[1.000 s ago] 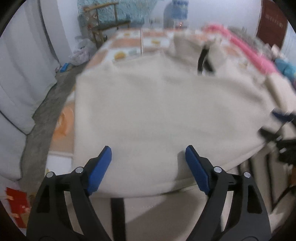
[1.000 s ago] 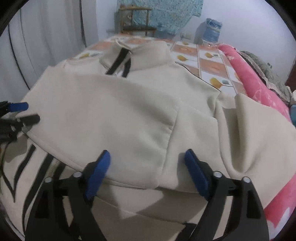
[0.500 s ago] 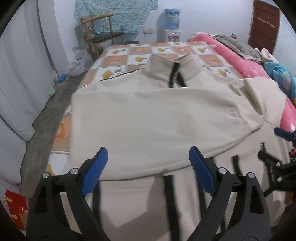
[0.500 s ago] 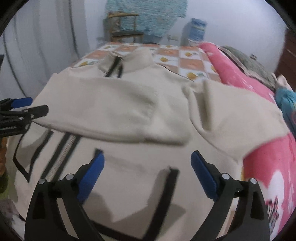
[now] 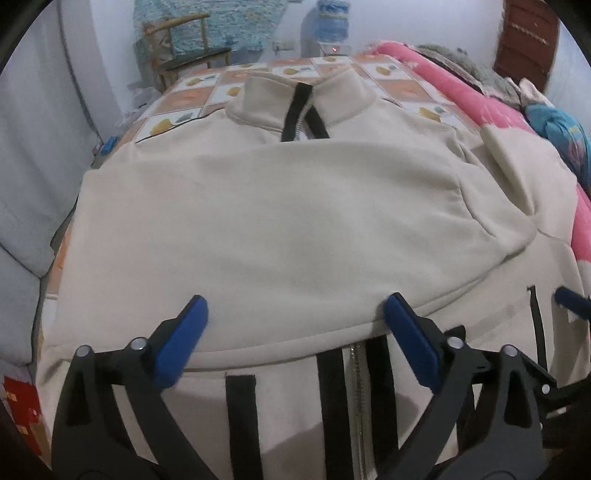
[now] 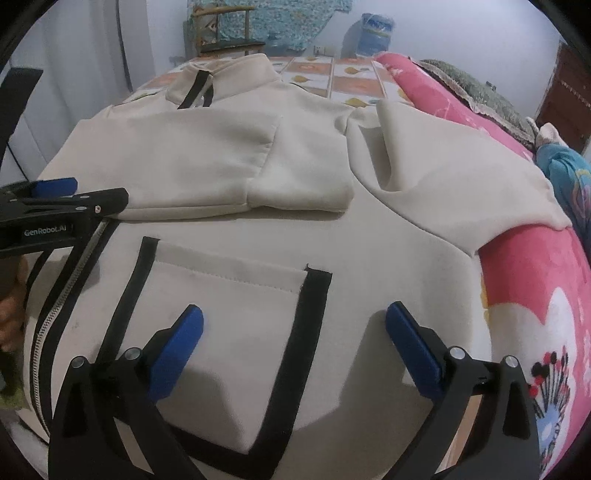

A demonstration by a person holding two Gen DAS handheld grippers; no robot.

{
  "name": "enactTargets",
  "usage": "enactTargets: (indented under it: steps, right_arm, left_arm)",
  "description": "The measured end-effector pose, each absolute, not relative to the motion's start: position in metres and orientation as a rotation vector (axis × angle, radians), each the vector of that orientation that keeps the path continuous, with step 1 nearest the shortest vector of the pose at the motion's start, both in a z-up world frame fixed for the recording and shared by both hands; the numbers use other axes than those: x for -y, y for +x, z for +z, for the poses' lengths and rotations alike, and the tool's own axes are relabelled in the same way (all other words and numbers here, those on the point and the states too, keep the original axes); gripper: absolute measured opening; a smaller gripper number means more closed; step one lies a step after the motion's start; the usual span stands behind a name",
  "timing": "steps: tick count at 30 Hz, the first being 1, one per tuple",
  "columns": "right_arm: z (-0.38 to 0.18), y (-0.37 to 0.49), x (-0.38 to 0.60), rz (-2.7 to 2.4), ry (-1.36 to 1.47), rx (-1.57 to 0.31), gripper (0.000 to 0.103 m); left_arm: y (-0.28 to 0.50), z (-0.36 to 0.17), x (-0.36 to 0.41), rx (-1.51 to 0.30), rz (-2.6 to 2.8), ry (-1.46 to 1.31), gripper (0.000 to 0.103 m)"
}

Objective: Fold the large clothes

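Observation:
A cream zip jacket [image 5: 295, 221] with black trim lies face up on the bed, its collar [image 5: 303, 96] at the far end. One sleeve [image 6: 184, 166] is folded flat across the chest. The other sleeve [image 6: 443, 177] spreads toward the pink blanket. My left gripper [image 5: 295, 306] hovers over the folded sleeve's near edge; its jaws are opening, and the cloth lies under them with nothing pinched. My right gripper [image 6: 294, 312] hangs over the black-edged pocket [image 6: 229, 295]; its jaws are opening too, with nothing gripped. The left gripper [image 6: 92, 190] also shows beside the zipper [image 6: 66, 288].
A pink flowered blanket [image 6: 535, 280] runs along the right side of the bed, with a blue cloth [image 5: 557, 133] further back. The tiled-pattern sheet [image 5: 369, 70] shows beyond the collar. A wooden chair [image 5: 188, 48] and a water bottle [image 5: 334, 18] stand at the far wall. Grey curtain [image 5: 29, 166] hangs left.
Both grippers have drawn back from the folded sleeve toward the hem, their jaws spreading wider. The sleeve stays flat across the chest. The right gripper now sits over the pocket.

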State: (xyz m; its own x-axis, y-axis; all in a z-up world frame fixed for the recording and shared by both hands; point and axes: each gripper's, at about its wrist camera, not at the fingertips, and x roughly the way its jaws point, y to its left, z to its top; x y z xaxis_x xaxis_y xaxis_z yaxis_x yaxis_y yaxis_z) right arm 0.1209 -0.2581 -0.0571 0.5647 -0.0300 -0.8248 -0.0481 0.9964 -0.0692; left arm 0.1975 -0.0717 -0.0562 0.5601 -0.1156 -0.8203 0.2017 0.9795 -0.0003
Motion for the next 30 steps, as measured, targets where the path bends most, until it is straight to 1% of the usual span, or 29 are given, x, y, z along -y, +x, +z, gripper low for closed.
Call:
enactTargets:
  steps: [6, 30]
  right_arm:
    - [-0.0597, 0.1191, 0.2644, 0.026, -0.038, -0.968, 0.096]
    - [-0.0601, 0.1195, 0.2647, 0.015, -0.032, -0.983, 0.096]
  left_arm:
    - [0.1959, -0.0594, 0.0694, -0.975, -0.193, 0.078, 0.095]
    - [0.1979, -0.0608, 0.0729, -0.991, -0.166, 0.082, 0.096]
